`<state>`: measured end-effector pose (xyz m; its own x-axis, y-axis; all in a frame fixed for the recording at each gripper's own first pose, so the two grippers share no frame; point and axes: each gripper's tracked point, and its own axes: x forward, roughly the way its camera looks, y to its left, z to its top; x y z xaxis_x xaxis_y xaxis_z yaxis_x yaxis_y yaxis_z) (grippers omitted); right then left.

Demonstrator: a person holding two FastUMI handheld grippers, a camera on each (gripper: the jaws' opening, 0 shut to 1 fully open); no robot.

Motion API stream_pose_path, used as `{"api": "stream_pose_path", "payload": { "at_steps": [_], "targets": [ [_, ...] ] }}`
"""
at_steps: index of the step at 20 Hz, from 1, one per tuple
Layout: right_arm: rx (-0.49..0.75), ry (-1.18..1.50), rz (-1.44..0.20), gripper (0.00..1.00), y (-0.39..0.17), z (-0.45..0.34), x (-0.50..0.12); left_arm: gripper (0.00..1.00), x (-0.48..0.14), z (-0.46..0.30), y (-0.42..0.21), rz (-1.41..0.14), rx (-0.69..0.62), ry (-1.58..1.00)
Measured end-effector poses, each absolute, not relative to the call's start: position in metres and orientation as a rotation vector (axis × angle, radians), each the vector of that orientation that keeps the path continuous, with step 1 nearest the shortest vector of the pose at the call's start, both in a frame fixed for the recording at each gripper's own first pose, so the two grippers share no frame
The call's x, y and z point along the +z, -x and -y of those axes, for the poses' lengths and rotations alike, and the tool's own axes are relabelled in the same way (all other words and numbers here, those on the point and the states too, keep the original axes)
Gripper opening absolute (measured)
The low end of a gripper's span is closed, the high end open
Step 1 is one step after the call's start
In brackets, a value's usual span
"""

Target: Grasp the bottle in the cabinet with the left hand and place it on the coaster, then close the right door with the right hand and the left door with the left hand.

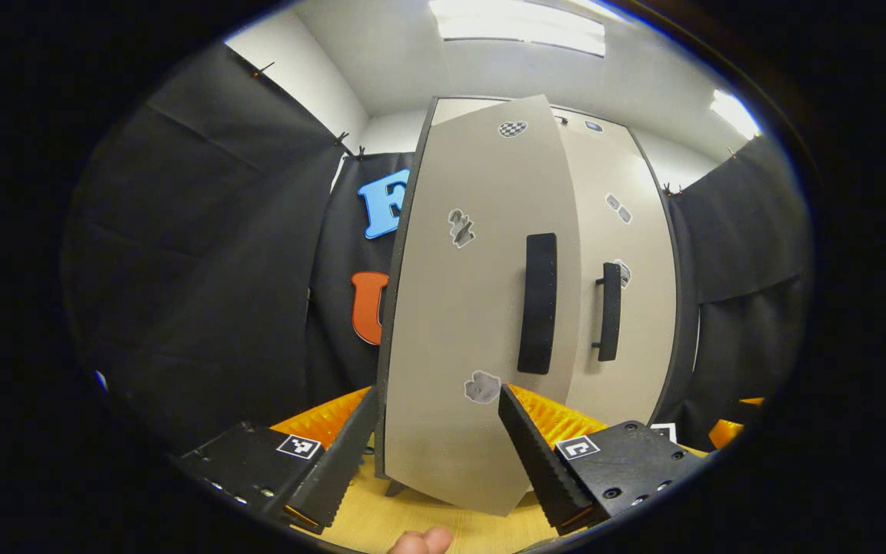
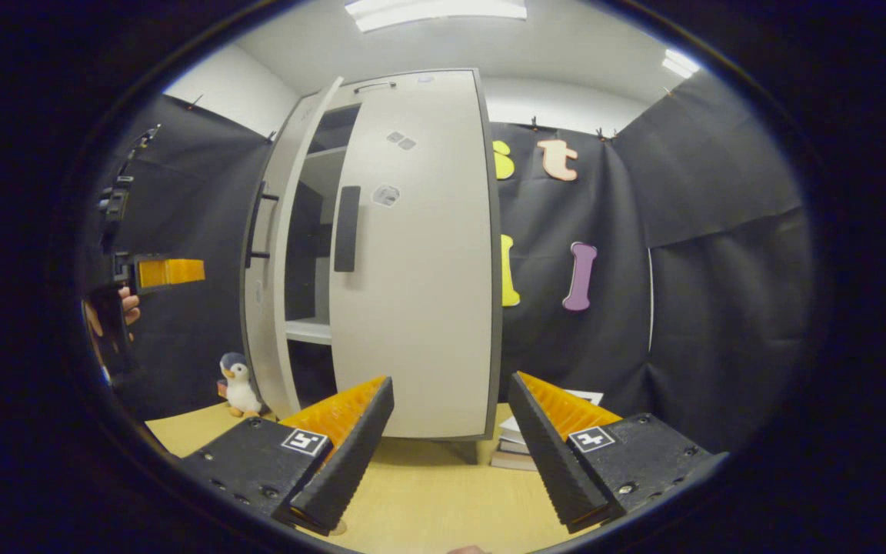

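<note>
The tall pale cabinet [image 2: 412, 308] stands on a wooden table. In the left gripper view its left door [image 1: 466, 323] is swung partly out towards me, black handle [image 1: 537, 304] facing me. My left gripper [image 1: 438, 391] is open just in front of the door's lower part, touching nothing. The right door [image 1: 631, 231] lies flush behind it. In the right gripper view the right door [image 2: 420, 254] looks closed and the left door [image 2: 264, 261] stands ajar, showing a shelf [image 2: 308, 331]. My right gripper [image 2: 451, 378] is open and holds nothing, a short way from the cabinet.
A penguin toy [image 2: 239, 385] stands on the table [image 2: 428, 485] by the left door's foot. Stacked books [image 2: 516, 446] lie at the cabinet's right corner. A hand [image 2: 129, 304] holds the left gripper [image 2: 170, 271] at the far left. Black cloth walls surround the booth.
</note>
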<state>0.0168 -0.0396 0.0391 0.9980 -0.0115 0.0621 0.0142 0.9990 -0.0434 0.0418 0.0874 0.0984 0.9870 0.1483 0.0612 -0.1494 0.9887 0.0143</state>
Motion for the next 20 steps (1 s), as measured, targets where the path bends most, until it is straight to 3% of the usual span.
{"api": "stream_pose_path", "payload": {
  "at_steps": [4, 6, 7, 9, 10, 11, 16, 17, 20],
  "targets": [
    [0.009, 0.016, 0.066, 0.99, -0.015, 0.031, 0.039, 0.95, 0.067, -0.062, -0.011, 0.026, 0.142, 0.038],
    [0.015, 0.009, 0.068, 0.99, -0.015, 0.029, 0.039, 0.95, 0.054, -0.055, 0.002, 0.044, 0.142, 0.062],
    [0.011, 0.008, 0.068, 0.99, -0.014, 0.031, 0.039, 1.0, 0.048, -0.055, 0.008, 0.051, 0.154, 0.057],
    [0.002, -0.002, 0.066, 0.98, -0.011, 0.034, 0.037, 0.9, 0.034, -0.056, 0.022, 0.052, 0.181, 0.031],
    [0.0, -0.005, 0.065, 0.99, -0.009, 0.036, 0.037, 1.0, 0.028, -0.054, 0.028, 0.047, 0.186, 0.021],
    [-0.008, -0.002, 0.061, 0.99, -0.005, 0.038, 0.037, 0.95, 0.022, -0.052, 0.035, 0.043, 0.189, 0.014],
    [-0.052, 0.016, 0.045, 0.99, 0.003, 0.054, 0.034, 0.95, 0.005, -0.052, 0.056, 0.033, 0.215, 0.017],
    [-0.056, 0.012, 0.04, 0.95, 0.002, 0.055, 0.032, 0.91, 0.004, -0.051, 0.057, 0.03, 0.215, 0.02],
    [-0.065, -0.003, 0.041, 0.99, 0.001, 0.056, 0.034, 0.95, 0.005, -0.057, 0.054, 0.031, 0.221, 0.009]
  ]
}}
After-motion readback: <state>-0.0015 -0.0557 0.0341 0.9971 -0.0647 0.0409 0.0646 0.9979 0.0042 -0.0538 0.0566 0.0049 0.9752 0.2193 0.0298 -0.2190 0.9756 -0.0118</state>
